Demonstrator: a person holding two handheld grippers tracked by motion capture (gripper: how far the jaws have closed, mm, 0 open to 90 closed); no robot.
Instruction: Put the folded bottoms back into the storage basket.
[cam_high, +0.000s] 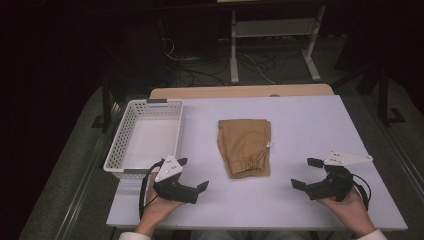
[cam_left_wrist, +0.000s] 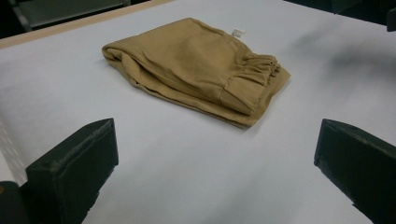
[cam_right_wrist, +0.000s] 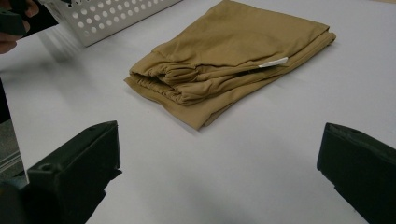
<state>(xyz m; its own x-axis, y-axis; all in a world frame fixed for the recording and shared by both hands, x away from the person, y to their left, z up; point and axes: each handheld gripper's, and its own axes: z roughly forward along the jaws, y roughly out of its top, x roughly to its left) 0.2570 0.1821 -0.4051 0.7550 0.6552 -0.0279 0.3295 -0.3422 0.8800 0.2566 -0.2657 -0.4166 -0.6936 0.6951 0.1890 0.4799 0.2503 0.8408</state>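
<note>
A folded tan garment (cam_high: 245, 146) with an elastic waistband lies flat in the middle of the white table (cam_high: 300, 120). The left gripper view shows the garment (cam_left_wrist: 201, 65) ahead of wide-apart jaws, and the right gripper view shows the garment (cam_right_wrist: 229, 60) with a small white tag. My left gripper (cam_high: 192, 175) rests near the front left, open and empty, a little left of the garment's near end. My right gripper (cam_high: 306, 173) sits at the front right, open too, with bare table between it and the cloth.
A white perforated basket (cam_high: 126, 127) stands empty at the table's left side, just beyond my left gripper; the basket (cam_right_wrist: 107, 16) also shows in the right gripper view. Past the table's far edge are a desk frame (cam_high: 272, 35) and floor cables.
</note>
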